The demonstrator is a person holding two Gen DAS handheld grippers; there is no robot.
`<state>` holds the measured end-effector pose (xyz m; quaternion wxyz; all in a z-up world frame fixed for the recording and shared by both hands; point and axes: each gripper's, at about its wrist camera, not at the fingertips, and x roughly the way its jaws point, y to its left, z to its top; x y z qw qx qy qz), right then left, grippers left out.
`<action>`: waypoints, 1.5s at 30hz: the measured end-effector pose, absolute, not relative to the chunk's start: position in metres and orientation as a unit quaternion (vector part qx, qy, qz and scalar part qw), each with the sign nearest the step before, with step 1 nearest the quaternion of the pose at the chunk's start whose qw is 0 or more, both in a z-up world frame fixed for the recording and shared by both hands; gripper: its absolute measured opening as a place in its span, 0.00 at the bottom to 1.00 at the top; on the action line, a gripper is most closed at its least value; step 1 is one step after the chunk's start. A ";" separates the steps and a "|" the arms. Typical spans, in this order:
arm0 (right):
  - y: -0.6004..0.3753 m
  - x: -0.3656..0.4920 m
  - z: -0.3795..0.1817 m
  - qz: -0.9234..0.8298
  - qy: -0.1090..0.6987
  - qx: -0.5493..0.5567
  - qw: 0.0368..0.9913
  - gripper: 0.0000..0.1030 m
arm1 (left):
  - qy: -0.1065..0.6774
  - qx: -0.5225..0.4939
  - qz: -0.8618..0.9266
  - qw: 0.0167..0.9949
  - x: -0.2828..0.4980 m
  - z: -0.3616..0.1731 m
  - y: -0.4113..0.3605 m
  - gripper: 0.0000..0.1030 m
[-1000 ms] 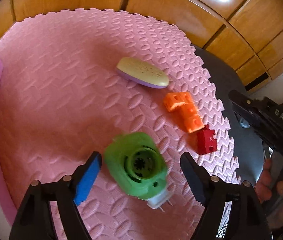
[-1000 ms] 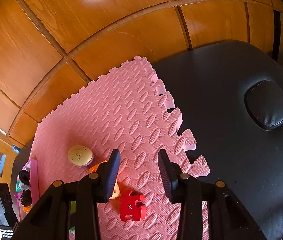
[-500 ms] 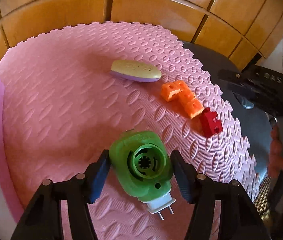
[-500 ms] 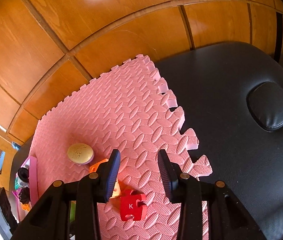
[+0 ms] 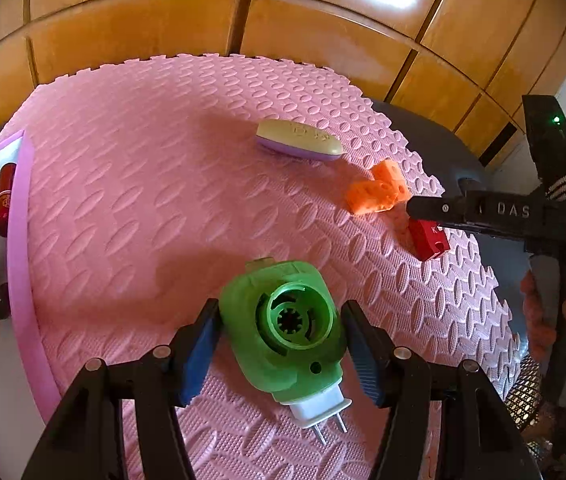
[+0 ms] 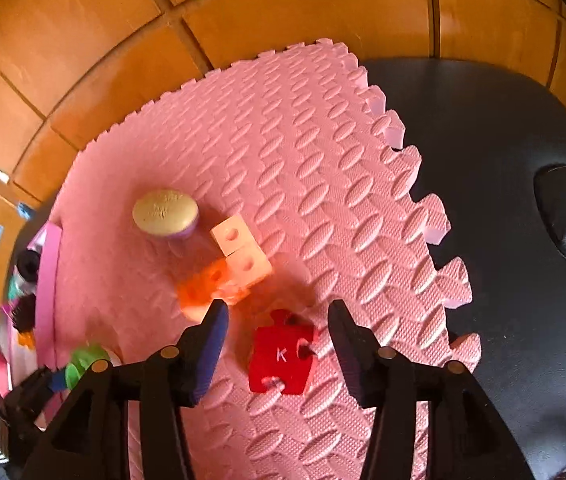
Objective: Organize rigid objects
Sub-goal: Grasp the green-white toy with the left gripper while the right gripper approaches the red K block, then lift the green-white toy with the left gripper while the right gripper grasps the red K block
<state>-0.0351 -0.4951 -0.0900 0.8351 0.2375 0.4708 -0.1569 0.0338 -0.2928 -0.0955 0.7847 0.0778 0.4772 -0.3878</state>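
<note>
Since the earlier frames, left jaws have closed in from a wide stance onto the green plug-in device; right jaws have just been opening and have dropped closer to the mat, so the red piece now sits between them.

Left wrist view: left gripper (image 5: 279,354) holds the green plug-in device (image 5: 283,330) at lower centre, both pads against its sides, white two-pin plug end toward the bottom edge. Pink foam mat (image 5: 131,184) fills the middle of the frame. Oval beige-and-purple case (image 5: 298,144) lies upper centre. Orange block cluster (image 5: 377,190) just right of it. Red puzzle piece (image 5: 429,238) at right, partly covered by a finger of the right gripper (image 5: 427,208), which enters from the right edge. Pink-rimmed tray (image 5: 19,240) on the left edge; contents unclear.

Right wrist view: right gripper (image 6: 277,344) at bottom centre, jaws moderately wide, pads clear of the red puzzle piece (image 6: 281,358), which lies flat on the mat (image 6: 323,160) between them, letter K up. Orange block cluster (image 6: 223,272) just up-left of it, oval case (image 6: 165,211) beyond. Green device (image 6: 83,362) at lower left, blurred. Black padded surface (image 6: 503,160) at right.
</note>
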 end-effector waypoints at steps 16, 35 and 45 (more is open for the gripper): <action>-0.459 -0.027 -0.097 -0.187 0.518 0.086 0.830 0.32 | 0.447 0.128 -0.370 0.805 0.022 -0.102 -0.301 0.59; -0.437 -0.022 -0.096 -0.152 0.508 0.053 0.846 0.31 | 0.407 0.145 -0.365 0.825 0.012 -0.107 -0.297 0.51; -0.433 -0.018 -0.099 -0.121 0.496 0.048 0.858 0.40 | 0.418 0.131 -0.356 0.826 0.011 -0.104 -0.290 0.51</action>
